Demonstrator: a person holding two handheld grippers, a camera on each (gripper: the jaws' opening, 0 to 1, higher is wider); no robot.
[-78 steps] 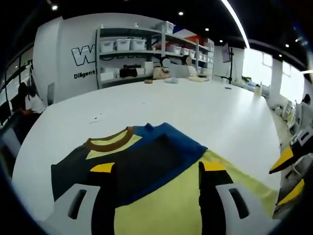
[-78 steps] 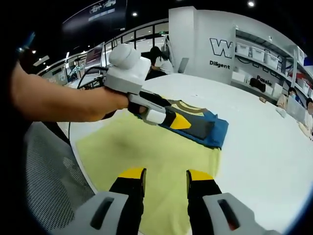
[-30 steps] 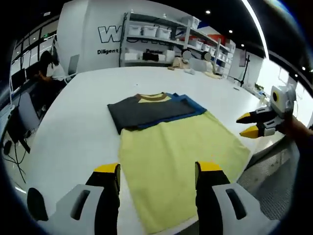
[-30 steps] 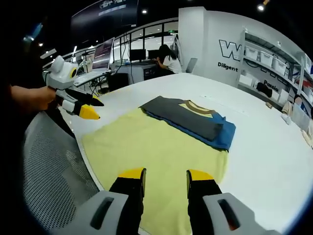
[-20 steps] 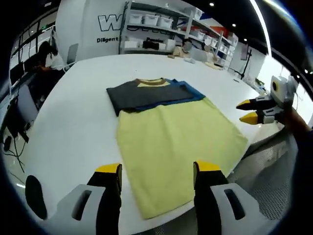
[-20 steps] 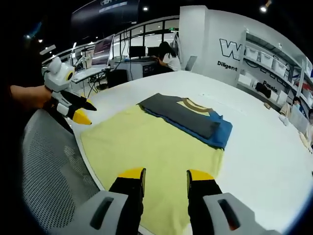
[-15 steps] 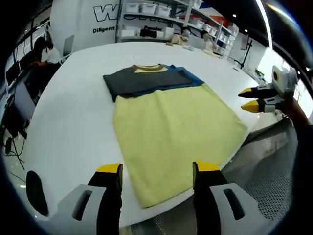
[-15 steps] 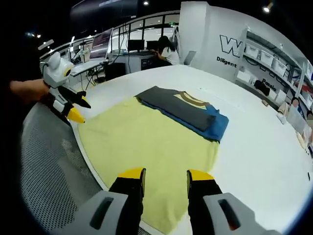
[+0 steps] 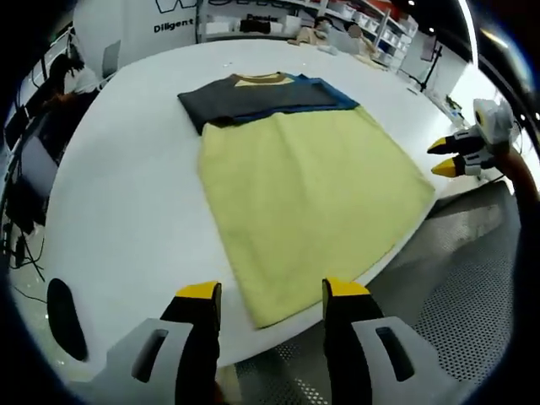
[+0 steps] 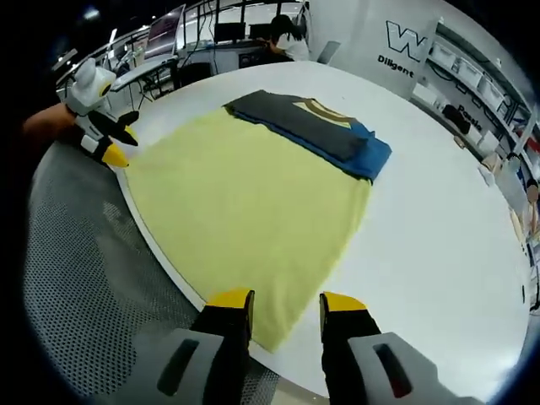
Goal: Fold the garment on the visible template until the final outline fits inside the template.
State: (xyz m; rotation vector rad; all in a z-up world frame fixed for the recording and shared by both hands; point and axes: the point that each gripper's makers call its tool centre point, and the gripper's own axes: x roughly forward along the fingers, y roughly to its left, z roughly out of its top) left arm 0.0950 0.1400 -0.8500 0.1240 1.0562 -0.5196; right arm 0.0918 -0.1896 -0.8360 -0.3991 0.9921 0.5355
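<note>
Right now, in my left gripper view, the left gripper [image 9: 263, 291] hangs over the near edge of the big white table [image 9: 126, 202], its two yellow-tipped black jaws spread wide with nothing between them. Just beyond the tips lies the near corner of the pale yellow rectangular cloth template [image 9: 308, 194], spread flat on the tabletop. The folded garment [image 9: 257, 94], a dark grey and blue shirt with a brown-trimmed yellow collar, sits at the far end of the template, overlapping its far edge and reaching onto the bare table beyond. At the right side of this view I see the right gripper [image 9: 451, 158] held in a hand [image 9: 510, 164], off the table edge and clear of the cloth.

In my right gripper view, the right gripper [image 10: 286, 302] also stands wide apart and empty, above the template's near corner [image 10: 236, 202]. The garment [image 10: 312, 126] lies across the template's far end. The left gripper [image 10: 110, 143] shows at the left, beside the template's corner at the table edge. Under both grippers I see a grey perforated floor [image 10: 93, 287].
</note>
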